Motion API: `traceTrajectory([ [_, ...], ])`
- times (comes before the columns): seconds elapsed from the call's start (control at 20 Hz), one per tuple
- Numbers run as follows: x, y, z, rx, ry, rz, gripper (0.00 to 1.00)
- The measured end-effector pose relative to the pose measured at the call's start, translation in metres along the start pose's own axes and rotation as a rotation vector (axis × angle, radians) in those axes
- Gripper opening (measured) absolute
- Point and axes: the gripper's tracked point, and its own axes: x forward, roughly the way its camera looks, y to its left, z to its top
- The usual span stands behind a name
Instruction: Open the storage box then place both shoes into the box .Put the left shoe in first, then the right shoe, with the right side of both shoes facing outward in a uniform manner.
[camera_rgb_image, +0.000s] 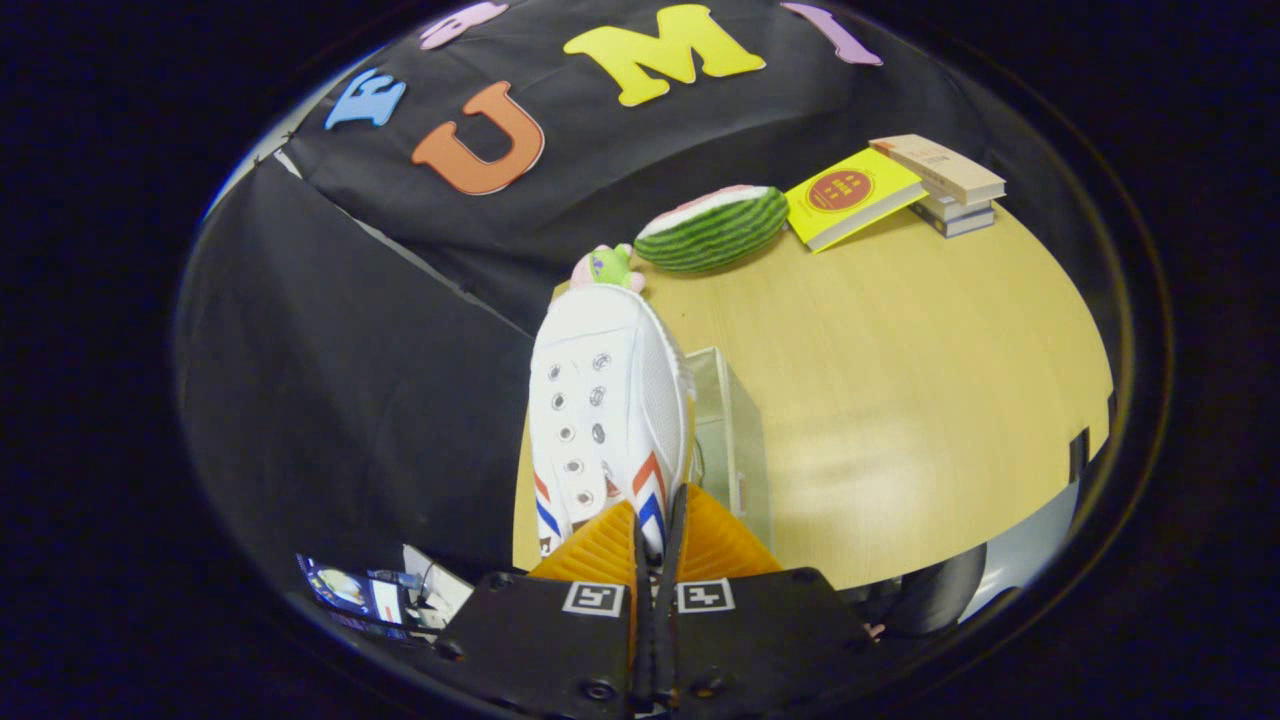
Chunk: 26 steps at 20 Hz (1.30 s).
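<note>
Gripper (657, 535) with fingers pressed together on the heel collar of a white canvas sneaker (605, 420), whose toe points away from the camera; the pinch at the rear rim lets the shoe hang lengthwise for lowering. Clear storage box (730, 440) just beside and beneath the shoe on the wooden table (900, 400), its lid state not discernible. Whether this is the left or right shoe cannot be told. Beyond the toe: a small plush toy (608, 266), a watermelon-slice plush (712, 228), a yellow book (850, 195) and stacked books (948, 185), all well apart from the box
</note>
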Motion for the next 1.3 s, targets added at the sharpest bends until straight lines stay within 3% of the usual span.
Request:
traceTrajectory([
  [0.3, 0.039, -0.015, -0.030, 0.025, 0.073, -0.037, 0.06],
  [0.65, 0.059, -0.038, -0.033, 0.022, 0.077, -0.078, 0.08],
  [0.75, 0.059, -0.034, -0.034, 0.004, 0.070, -0.067, 0.15],
  [0.9, 0.057, -0.027, -0.036, -0.022, 0.058, -0.041, 0.37],
  [1.05, 0.049, -0.021, -0.030, -0.056, 0.020, -0.020, 0.41],
  [1.3, 0.018, -0.012, -0.005, -0.223, -0.185, -0.028, 0.85],
])
